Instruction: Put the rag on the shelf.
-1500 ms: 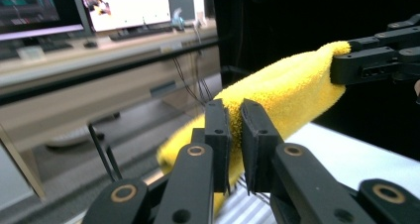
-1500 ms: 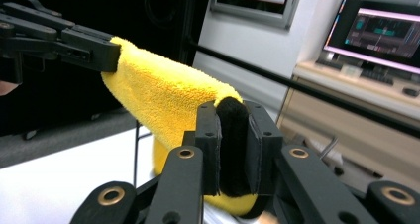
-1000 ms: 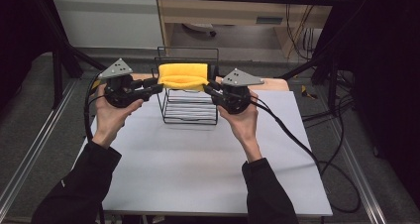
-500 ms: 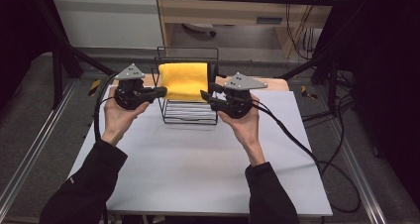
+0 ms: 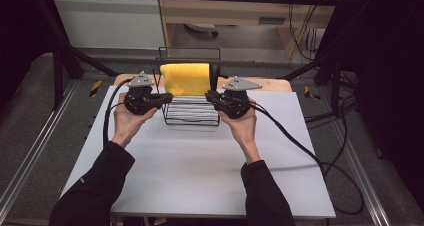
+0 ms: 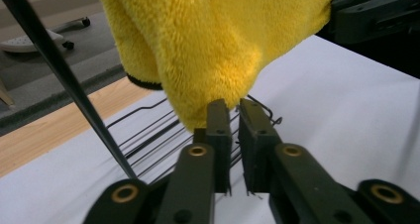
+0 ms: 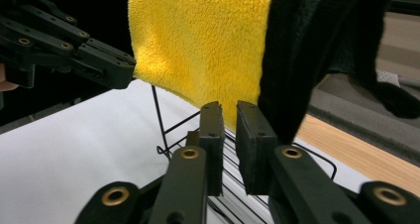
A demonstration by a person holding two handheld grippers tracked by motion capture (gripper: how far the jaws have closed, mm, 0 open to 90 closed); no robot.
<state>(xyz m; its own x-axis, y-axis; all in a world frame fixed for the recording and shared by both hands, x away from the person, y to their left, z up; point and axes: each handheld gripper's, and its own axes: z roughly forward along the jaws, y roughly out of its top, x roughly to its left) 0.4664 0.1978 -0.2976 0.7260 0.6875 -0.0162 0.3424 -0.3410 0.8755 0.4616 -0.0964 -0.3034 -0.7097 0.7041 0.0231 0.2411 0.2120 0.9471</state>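
Left gripper (image 5: pixel 167 100): held in the person's left hand (image 5: pixel 129 122) at the left side of the wire rack (image 5: pixel 192 118). Its jaws point inward at the rack's left frame.
Left jaws: nearly together with a thin gap between the pads. They have just been opening a little. In the left gripper view (image 6: pixel 230 110) the lower corner of the yellow towel (image 6: pixel 213 40) hangs right at the tips; whether the pads pinch any of it I cannot tell, though none shows in the gap lower down.
Yellow towel: draped over the rack's top bar, hanging between the two grippers (image 5: pixel 185 78). Its lower edge sits just above and ahead of each pair of tips.
Wire rack: a black frame standing on the white table sheet (image 5: pixel 200 171), directly between the two tools.
Right gripper (image 5: pixel 210 97): held in the right hand (image 5: pixel 245 126) at the rack's right side, pointing inward toward the left one.
Right jaws: narrow, and they have just been closing. In the right gripper view (image 7: pixel 225 110) the towel's edge (image 7: pixel 203 40) hangs just above the tips, with nothing seen between the pads.
Dark cloth (image 7: pixel 317 50): hangs beside the towel, just above the right gripper's right-hand jaw in its own view.
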